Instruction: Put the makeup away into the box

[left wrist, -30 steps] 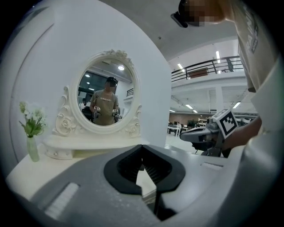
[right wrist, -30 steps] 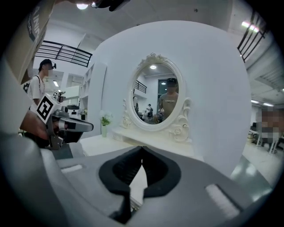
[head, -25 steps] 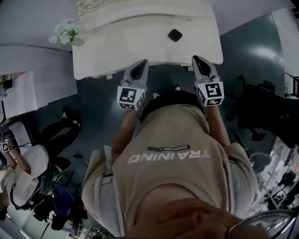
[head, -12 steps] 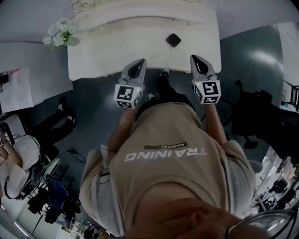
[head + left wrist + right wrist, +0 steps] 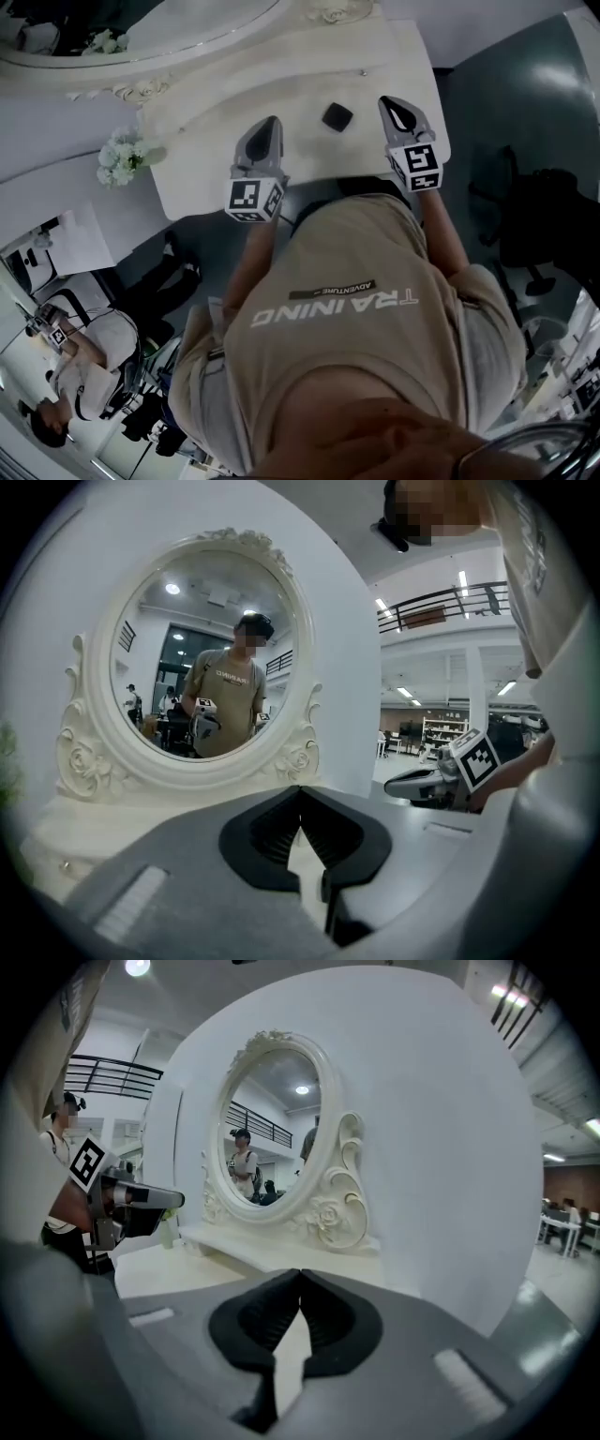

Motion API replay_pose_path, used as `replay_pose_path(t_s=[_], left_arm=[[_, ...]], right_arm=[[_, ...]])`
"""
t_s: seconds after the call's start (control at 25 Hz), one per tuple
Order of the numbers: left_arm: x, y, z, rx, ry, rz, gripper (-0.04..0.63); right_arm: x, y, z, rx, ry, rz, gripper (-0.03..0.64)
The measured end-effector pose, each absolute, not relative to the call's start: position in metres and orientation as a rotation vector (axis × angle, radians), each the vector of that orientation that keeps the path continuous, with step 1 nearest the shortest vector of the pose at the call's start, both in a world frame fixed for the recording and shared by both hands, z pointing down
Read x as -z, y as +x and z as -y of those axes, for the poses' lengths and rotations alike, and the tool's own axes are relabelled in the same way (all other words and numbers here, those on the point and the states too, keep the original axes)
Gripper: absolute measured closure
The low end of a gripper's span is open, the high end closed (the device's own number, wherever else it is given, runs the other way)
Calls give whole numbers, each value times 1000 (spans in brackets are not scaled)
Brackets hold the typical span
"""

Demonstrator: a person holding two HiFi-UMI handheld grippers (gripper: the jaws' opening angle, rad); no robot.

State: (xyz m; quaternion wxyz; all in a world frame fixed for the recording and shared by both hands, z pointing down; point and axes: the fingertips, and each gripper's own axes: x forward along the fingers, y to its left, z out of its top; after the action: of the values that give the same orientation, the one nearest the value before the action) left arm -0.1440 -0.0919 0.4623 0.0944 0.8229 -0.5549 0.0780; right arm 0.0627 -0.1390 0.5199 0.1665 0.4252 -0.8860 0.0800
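A small black makeup compact (image 5: 336, 116) lies on the white vanity table (image 5: 197, 178), between my two grippers. My left gripper (image 5: 271, 124) hovers over the tabletop to the compact's left, its jaws shut with nothing in them (image 5: 300, 790). To the compact's right, my right gripper (image 5: 387, 101) is held over the table, shut and empty as well (image 5: 300, 1274). Both point toward the oval mirror (image 5: 202, 658) at the back of the table. No box shows in any view.
The ornate white mirror frame (image 5: 328, 1213) stands on a raised shelf at the table's back. A bunch of white flowers (image 5: 122, 155) sits at the table's left end. A seated person (image 5: 89, 356) and dark chairs occupy the floor to the left.
Both grippers have moved forward from the table's front edge to over the tabletop, on either side of the compact. The mirror has come into the head view.
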Motion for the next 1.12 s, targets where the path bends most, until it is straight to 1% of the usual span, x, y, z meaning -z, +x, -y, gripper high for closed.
replay_pose_path(t_s=[0.28,0.52,0.88,0.92,1.0,1.12], left_arm=[[-477,-102,143,-226,2421,1554,588],[-508,-88,165,-343,2434,1484,588],[-529,-68,186,-367,2432,1397,588],[-529,-69,187,-370,2430,1398,588],[-530,-71,189,-375,2425,1405,588],[-533,-77,188,-372,2405,1412,588]], right_arm=[[-565,94,192,-417,1313,2517,614],[-600,72,212,-482,1262,2486,612],[-638,58,228,-484,1190,2415,612],[-642,58,231,-496,1194,2406,598],[-651,57,236,-544,1207,2393,511],[-662,55,242,-576,1219,2373,473]])
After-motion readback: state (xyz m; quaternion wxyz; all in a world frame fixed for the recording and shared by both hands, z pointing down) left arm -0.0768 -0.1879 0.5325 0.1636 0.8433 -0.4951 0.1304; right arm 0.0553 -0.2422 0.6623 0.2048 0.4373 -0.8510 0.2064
